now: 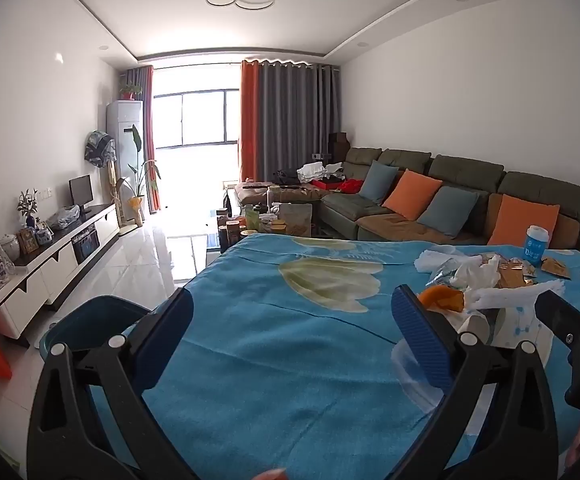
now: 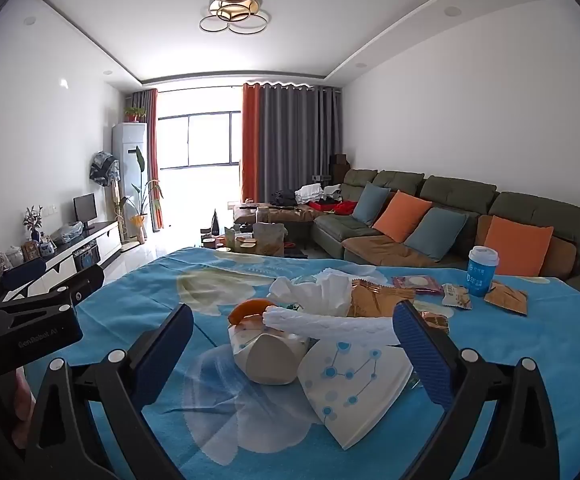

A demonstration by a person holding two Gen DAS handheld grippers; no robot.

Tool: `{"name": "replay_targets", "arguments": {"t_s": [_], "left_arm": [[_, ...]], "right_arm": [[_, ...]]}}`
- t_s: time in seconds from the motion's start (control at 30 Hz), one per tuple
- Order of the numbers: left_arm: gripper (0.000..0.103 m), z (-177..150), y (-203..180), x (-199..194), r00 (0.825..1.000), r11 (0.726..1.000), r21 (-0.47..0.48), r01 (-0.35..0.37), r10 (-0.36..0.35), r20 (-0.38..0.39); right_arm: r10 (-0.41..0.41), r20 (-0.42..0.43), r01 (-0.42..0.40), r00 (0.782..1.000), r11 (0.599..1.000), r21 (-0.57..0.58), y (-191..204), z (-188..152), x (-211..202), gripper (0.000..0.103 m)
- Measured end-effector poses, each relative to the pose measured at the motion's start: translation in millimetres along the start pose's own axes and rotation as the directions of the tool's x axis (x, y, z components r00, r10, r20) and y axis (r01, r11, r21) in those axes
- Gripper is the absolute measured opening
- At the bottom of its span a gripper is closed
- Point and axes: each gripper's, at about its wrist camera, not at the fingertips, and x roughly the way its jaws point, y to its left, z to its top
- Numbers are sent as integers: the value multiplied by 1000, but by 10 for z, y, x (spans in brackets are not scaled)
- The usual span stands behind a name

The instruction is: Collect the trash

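A heap of trash lies on the blue flowered tablecloth (image 2: 137, 280): a crushed paper cup (image 2: 265, 364), a flattened dotted paper cup (image 2: 354, 380), orange peel (image 2: 249, 308), white tissues (image 2: 322, 292) and several snack wrappers (image 2: 378, 296). A blue lidded cup (image 2: 482, 270) stands upright behind them. My right gripper (image 2: 294, 344) is open, and the crushed cup lies just ahead between its fingers, untouched. My left gripper (image 1: 294, 332) is open over bare cloth, left of the heap (image 1: 486, 292). A dark teal bin (image 1: 89, 320) stands on the floor beside the table's left edge.
A green sofa (image 2: 450, 200) with orange and blue cushions runs behind the table on the right. A cluttered coffee table (image 1: 265, 216) stands beyond the far edge. A white TV cabinet (image 1: 61, 256) lines the left wall across the glossy tiled floor (image 1: 149, 248).
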Motion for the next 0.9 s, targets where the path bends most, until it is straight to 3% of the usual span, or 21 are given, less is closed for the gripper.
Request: {"name": "replay_targets", "arguments": {"t_s": [0.9], "left_arm": [[98,31,72,-50,1000,999,-36,7,-6,13]], "right_arm": [[1,7,-1,1000,1000,11,-7,-8,1,96]]}}
